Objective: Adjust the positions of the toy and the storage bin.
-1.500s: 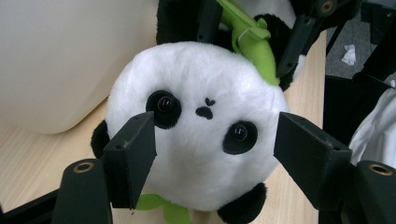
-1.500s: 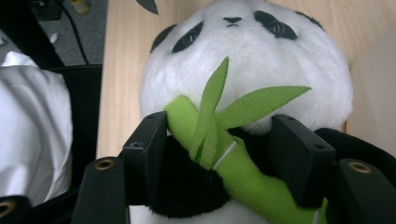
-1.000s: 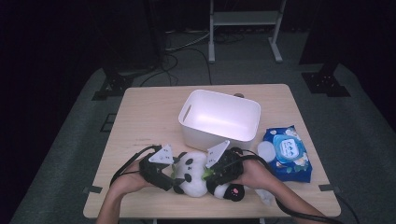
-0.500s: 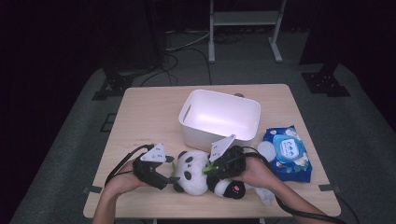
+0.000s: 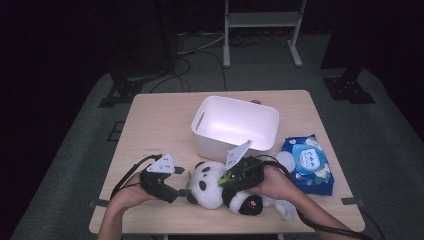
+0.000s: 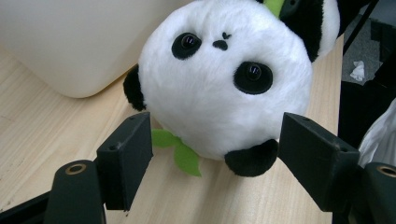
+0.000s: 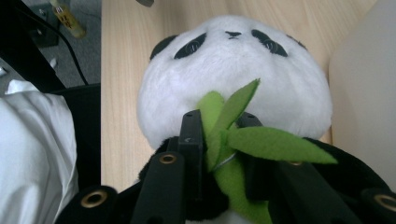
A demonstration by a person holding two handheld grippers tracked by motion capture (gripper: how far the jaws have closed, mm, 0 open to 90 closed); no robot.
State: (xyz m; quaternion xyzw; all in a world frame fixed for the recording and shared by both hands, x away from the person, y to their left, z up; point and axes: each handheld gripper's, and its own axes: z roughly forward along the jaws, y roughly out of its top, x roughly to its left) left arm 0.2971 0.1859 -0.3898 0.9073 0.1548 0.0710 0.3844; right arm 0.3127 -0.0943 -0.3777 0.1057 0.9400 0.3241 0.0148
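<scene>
A black-and-white plush panda [image 5: 212, 186] lies near the table's front edge, its head toward the left. My left gripper [image 5: 179, 192] is open. In the left gripper view its jaws stand either side of the lower part of the panda's head [image 6: 224, 84] without touching it, and a green felt leaf [image 6: 184, 156] lies between them. My right gripper [image 5: 226, 181] reaches in from the right and is shut on the stalk of the green felt leaves [image 7: 275, 144] at the panda's chest [image 7: 233, 79]. Its jaws have just been opening a little, with the leaves still between them.
A white plastic bin [image 5: 227, 145] stands just behind the panda, its wall close to both grippers. A blue pack of wipes [image 5: 306, 162] lies at the right. The table's front edge [image 5: 210, 231] is close below the hands. Cables trail from both grippers.
The left gripper has eased slightly to the left, away from the panda's head. The panda's head has rolled a little, so more of its face shows. The right gripper keeps its place.
</scene>
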